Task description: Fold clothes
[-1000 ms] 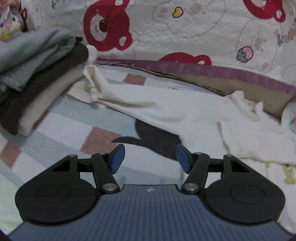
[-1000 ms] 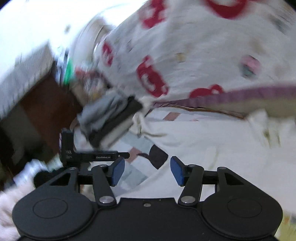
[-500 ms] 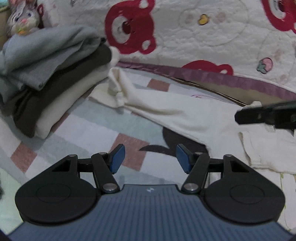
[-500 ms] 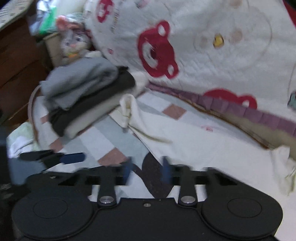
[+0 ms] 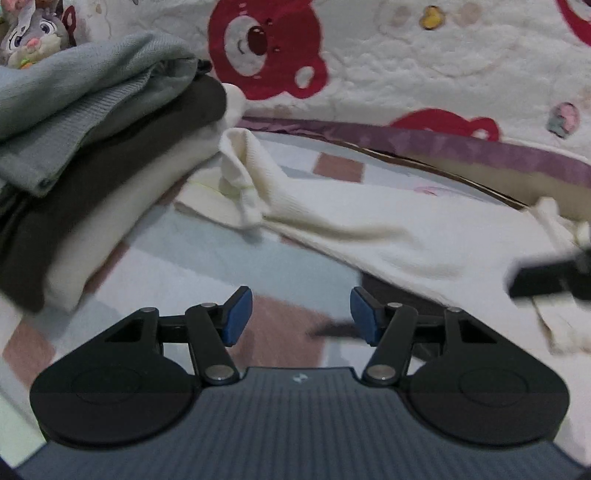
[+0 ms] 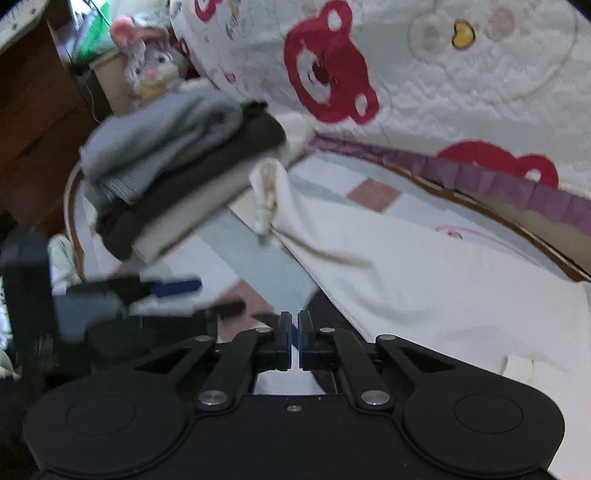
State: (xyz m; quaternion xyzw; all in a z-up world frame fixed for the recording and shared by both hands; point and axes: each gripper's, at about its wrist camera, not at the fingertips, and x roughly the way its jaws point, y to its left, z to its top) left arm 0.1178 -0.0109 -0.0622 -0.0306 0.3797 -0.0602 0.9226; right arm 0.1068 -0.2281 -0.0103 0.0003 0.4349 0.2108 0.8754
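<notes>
black linkage fingers [image 5: 236, 317], blue pads, silver screws, ribbed grey housing.

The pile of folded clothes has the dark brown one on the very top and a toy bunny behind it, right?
Not quite. The top of the pile of folded clothes is a grey-blue knitted garment; the dark brown garment lies under it, above a cream one. The left wrist view shows this. The grey plush toy bunny is indeed behind the pile.
</notes>
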